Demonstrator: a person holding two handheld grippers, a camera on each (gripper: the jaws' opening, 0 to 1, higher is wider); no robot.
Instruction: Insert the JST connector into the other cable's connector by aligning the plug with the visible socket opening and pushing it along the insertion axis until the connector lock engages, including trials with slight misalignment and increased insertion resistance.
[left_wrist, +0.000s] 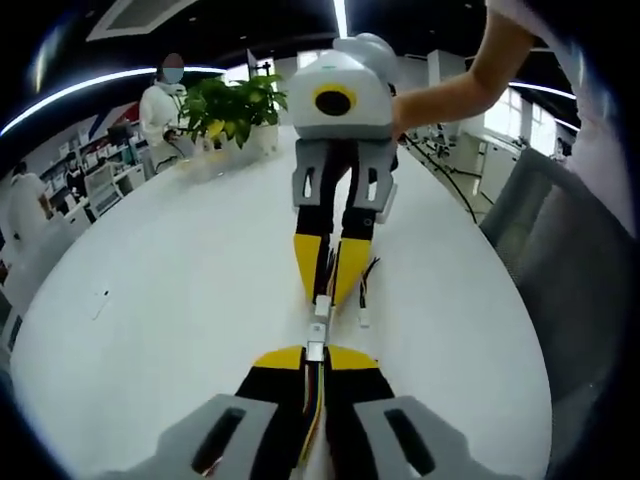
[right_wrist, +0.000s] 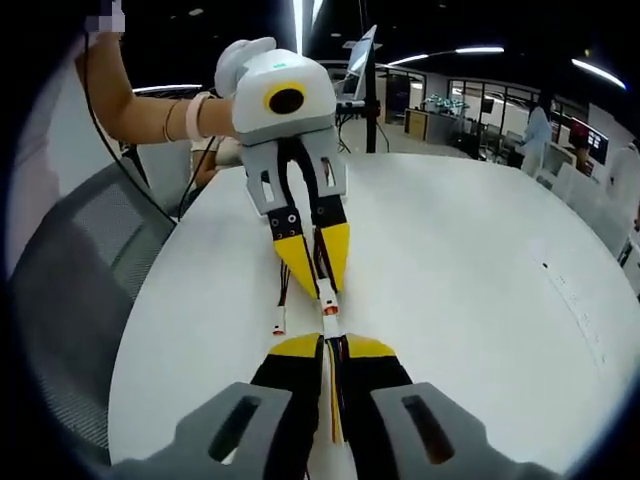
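White table (left_wrist: 180, 300) lies open at nine o'clock; a potted plant (left_wrist: 235, 108) stands at eleven, a grey chair (left_wrist: 560, 240) at three.

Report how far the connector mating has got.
Done: the left hand-held gripper and the right hand-held gripper each clamp a cable, and the plug faces the socket in line. In hand: closing the small gap between them. Left: pushing home until the lock engages. A spare connector lies on the table.

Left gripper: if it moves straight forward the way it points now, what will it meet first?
Probably the connector held by the right gripper, directly ahead of the connector in the left gripper. The two look nearly touching, though depth is unclear.
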